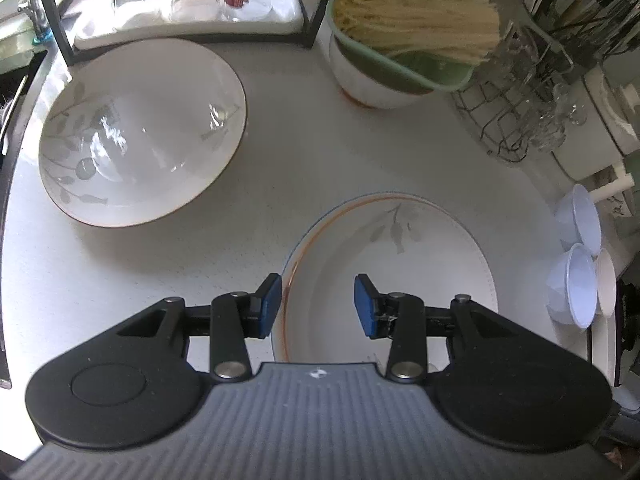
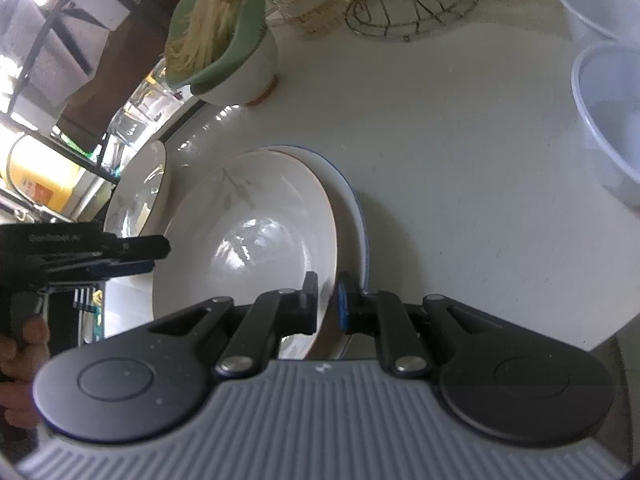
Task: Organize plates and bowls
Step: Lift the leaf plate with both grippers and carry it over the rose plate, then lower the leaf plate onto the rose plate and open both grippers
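A white leaf-patterned bowl (image 2: 248, 232) with an orange rim sits on a blue-rimmed plate (image 2: 354, 208) on the counter. My right gripper (image 2: 328, 300) is shut on this bowl's near rim, one pad inside and one outside. In the left wrist view the same bowl (image 1: 392, 272) lies low in the middle. My left gripper (image 1: 320, 306) is open over the bowl's left rim, and its pads (image 1: 272, 306) do not touch the rim. A second, wide leaf-patterned bowl (image 1: 140, 132) rests to the left. From the right wrist view the left gripper (image 2: 120, 256) shows at the left edge.
A white bowl holding a green strainer of noodles (image 1: 400, 40) stands at the back. A wire rack with glasses (image 1: 528, 112) is at the right, with pale plastic cups (image 1: 576, 288) below it. A tray of glasses (image 1: 192, 0) is behind. The sink edge (image 1: 12, 120) runs at far left.
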The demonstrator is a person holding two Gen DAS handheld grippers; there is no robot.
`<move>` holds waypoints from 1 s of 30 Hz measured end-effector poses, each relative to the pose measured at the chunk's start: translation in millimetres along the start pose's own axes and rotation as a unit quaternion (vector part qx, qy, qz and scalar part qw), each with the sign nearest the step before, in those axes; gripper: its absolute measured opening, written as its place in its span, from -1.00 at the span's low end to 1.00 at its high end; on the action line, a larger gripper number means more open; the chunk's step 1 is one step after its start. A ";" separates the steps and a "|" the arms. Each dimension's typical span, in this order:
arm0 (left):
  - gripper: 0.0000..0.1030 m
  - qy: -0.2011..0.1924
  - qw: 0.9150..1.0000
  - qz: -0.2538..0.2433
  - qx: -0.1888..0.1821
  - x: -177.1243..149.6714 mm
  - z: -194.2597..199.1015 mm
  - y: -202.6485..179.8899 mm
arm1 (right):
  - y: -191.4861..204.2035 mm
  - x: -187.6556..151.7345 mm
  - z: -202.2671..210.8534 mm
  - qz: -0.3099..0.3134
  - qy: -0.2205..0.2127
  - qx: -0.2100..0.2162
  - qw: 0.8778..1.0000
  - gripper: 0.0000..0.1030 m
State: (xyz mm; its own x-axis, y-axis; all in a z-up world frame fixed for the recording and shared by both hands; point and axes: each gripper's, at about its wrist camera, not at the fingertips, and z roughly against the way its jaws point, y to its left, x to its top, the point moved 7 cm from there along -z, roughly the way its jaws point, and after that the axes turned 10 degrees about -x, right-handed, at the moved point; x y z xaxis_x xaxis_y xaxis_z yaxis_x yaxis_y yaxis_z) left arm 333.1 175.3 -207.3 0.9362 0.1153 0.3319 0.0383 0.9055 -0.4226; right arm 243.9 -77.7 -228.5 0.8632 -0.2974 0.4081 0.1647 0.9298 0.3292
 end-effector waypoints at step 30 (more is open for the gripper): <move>-0.14 -0.143 0.984 -0.105 -0.011 -42.4 133.6 -108.5 | 9.9 33.7 153.4 0.084 -0.178 -0.006 0.980 -0.75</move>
State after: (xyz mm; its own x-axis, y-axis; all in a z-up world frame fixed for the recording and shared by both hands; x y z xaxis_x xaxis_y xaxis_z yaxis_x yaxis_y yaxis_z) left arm 242.6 126.7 -62.9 0.7703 0.0389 0.6365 0.2315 0.9130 -0.3359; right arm 201.4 -111.8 -80.8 0.6575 -0.1940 0.7281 0.0418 0.9742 0.2218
